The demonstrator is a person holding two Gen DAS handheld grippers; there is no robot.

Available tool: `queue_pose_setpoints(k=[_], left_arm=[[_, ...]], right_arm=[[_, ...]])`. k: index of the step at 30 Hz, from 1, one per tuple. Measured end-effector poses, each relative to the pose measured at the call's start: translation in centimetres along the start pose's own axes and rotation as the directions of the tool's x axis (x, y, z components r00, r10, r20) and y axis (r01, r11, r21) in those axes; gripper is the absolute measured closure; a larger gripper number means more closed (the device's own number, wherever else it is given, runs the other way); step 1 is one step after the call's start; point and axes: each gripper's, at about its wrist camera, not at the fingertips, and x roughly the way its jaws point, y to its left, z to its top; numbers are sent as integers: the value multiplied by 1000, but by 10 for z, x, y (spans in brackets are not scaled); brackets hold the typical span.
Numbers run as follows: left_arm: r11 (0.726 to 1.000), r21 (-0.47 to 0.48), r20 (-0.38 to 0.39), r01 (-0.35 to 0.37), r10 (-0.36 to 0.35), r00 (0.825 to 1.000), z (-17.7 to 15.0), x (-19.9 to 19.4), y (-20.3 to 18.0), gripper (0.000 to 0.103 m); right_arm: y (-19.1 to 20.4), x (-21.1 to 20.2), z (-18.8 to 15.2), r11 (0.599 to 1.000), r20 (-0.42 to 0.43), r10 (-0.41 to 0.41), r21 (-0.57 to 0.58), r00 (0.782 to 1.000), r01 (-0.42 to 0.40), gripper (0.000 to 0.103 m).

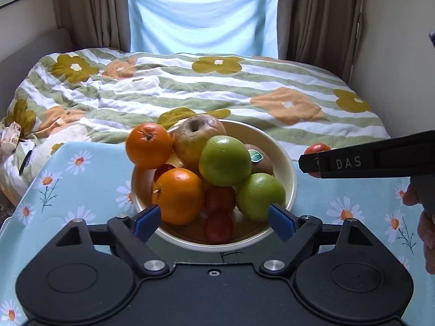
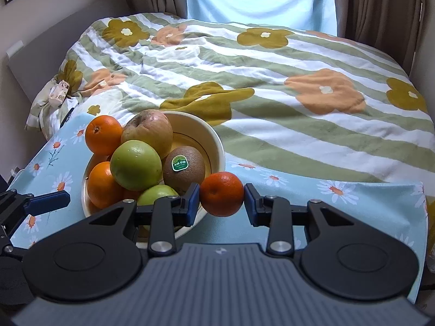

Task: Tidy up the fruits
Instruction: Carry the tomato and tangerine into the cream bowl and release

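Observation:
A cream bowl (image 1: 289,174) on the daisy-print table holds oranges (image 1: 178,195), green apples (image 1: 224,161), a yellow-red apple (image 1: 195,138), a kiwi (image 2: 184,169) and small red fruits (image 1: 218,226). My left gripper (image 1: 214,218) is open, its blue pads on either side of the bowl's near rim, holding nothing. My right gripper (image 2: 222,199) is shut on a small orange mandarin (image 2: 221,193), held just right of the bowl (image 2: 216,138). The mandarin also shows in the left wrist view (image 1: 316,149) behind the right gripper's finger.
The table carries a light blue daisy cloth (image 1: 81,179). Behind it lies a bed with a flowered striped quilt (image 1: 206,87), then curtains and a window. A small box (image 1: 11,135) lies at the quilt's left edge.

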Motion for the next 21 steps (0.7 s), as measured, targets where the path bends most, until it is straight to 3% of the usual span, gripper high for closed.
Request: queue_pose_setpoints(k=[21], left_arm=[[996,-80,41,-41,44,998,4,-20,42,13]], right_arm=[[18,25,1,995,22,67,-76,997,-66,53]])
